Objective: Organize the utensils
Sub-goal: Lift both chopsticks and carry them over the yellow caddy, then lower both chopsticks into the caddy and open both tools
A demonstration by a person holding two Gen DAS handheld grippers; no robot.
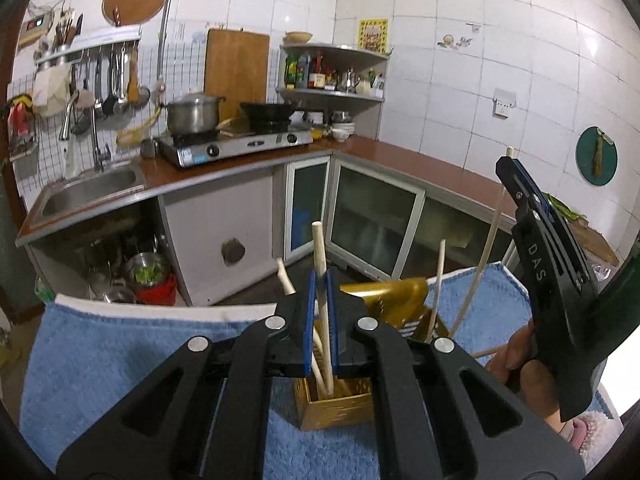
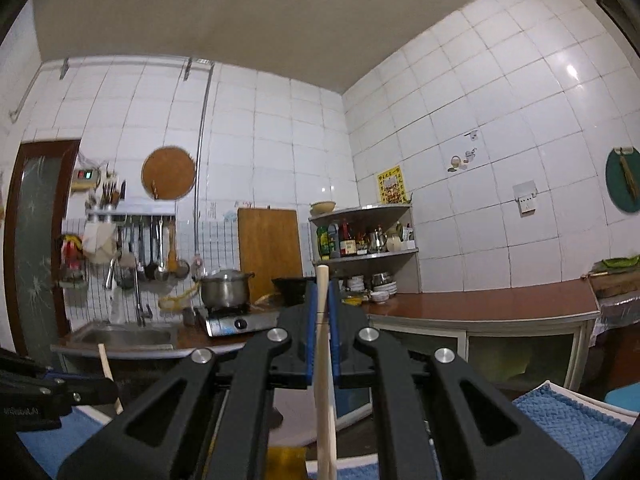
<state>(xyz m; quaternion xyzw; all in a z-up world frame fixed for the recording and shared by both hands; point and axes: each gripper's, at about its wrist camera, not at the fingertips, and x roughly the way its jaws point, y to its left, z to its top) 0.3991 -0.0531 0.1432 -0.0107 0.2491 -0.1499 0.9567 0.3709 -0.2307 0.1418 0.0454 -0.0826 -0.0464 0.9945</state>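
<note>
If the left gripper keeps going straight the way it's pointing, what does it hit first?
Probably the gold utensil holder on the blue towel: the left gripper, shut on a wooden stick, points down at its opening. Depth is uncertain.

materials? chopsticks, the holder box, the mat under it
Chopsticks: likely bare wood or bamboo; pale, matte, no sheen. Holder: gold, with a glossy upper part; slatted texture on the front suggests plastic or lacquered bamboo, can't tell which. Mat: blue terry-like cloth, looped fuzzy pile visible.
</note>
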